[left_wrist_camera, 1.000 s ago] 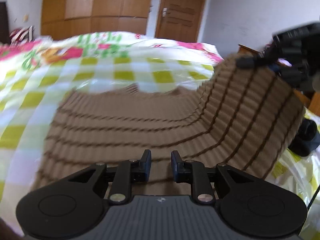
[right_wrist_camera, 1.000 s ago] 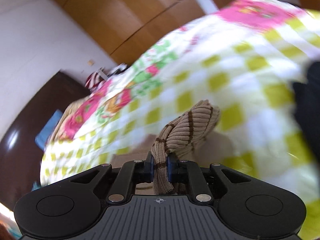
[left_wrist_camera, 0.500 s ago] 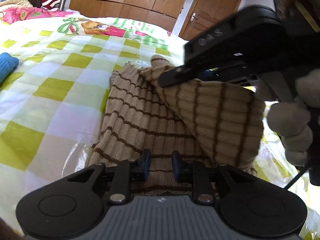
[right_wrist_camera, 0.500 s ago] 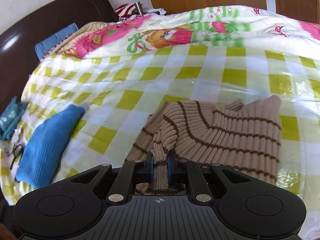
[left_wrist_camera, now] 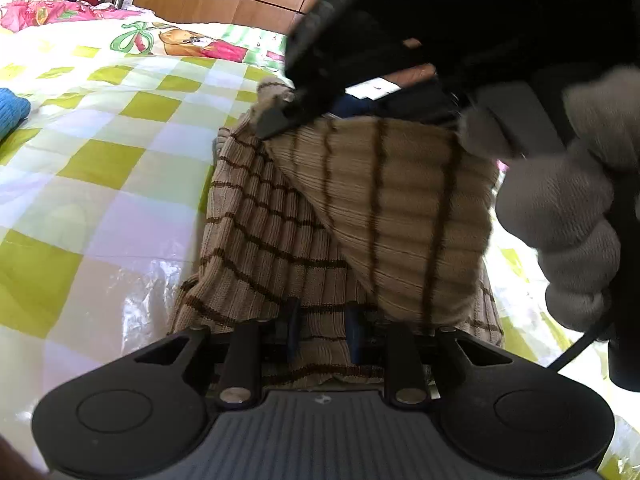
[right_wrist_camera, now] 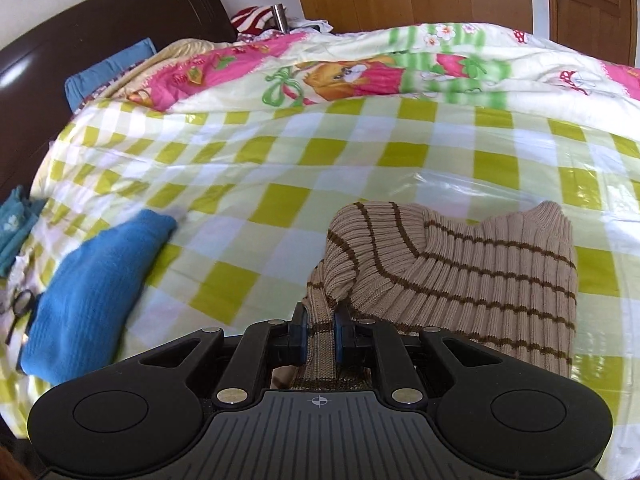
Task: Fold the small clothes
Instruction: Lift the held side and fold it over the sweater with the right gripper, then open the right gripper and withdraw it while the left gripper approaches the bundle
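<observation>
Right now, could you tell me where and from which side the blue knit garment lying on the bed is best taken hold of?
Judging by its pose, grip the blue knit garment at its narrow far end, coming from above: that end lies flat and free on the checked bedcover.

Checked bed (right_wrist_camera: 280,208): striped sweater (right_wrist_camera: 480,272), blue garment (right_wrist_camera: 92,288)

**What the views hide**

In the left wrist view, the right gripper (left_wrist_camera: 276,120) and a gloved hand (left_wrist_camera: 560,216) cover the far side of the striped sweater (left_wrist_camera: 280,248) and the room beyond. The blue cloth (left_wrist_camera: 12,114) is cut by the left edge. The left gripper (left_wrist_camera: 322,334) hides the sweater's near hem; whether its pads press the fabric cannot be told.
</observation>
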Demonstrator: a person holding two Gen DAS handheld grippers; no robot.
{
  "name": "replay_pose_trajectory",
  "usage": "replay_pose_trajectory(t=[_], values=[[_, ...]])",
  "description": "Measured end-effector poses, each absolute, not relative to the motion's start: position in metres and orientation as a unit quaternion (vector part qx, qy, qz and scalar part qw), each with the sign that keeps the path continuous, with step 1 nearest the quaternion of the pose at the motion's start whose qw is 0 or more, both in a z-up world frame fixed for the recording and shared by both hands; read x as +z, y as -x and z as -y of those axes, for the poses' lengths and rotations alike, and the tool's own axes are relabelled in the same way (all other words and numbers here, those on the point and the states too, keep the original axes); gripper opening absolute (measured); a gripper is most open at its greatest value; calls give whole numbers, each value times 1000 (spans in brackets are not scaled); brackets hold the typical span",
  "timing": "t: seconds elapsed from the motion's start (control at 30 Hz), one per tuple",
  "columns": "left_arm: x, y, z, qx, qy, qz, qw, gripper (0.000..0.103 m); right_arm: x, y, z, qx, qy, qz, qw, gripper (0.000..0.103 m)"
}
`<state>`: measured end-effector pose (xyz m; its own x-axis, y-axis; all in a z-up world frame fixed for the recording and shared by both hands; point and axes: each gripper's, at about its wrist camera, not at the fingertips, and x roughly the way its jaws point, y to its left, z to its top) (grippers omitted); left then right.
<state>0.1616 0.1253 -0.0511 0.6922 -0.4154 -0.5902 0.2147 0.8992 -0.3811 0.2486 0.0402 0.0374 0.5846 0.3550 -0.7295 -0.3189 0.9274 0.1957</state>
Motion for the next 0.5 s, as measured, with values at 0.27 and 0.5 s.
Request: replay_pose_trajectory(t=[0.27, 0.5], values=[[-46, -148, -137, -170, 163, -353, 906, 40, 25, -247, -47, 192, -43, -447, 873, 27], [-27, -99, -166, -125, 157, -344, 917, 42, 66, -211, -21, 250, -66, -409, 875, 30]])
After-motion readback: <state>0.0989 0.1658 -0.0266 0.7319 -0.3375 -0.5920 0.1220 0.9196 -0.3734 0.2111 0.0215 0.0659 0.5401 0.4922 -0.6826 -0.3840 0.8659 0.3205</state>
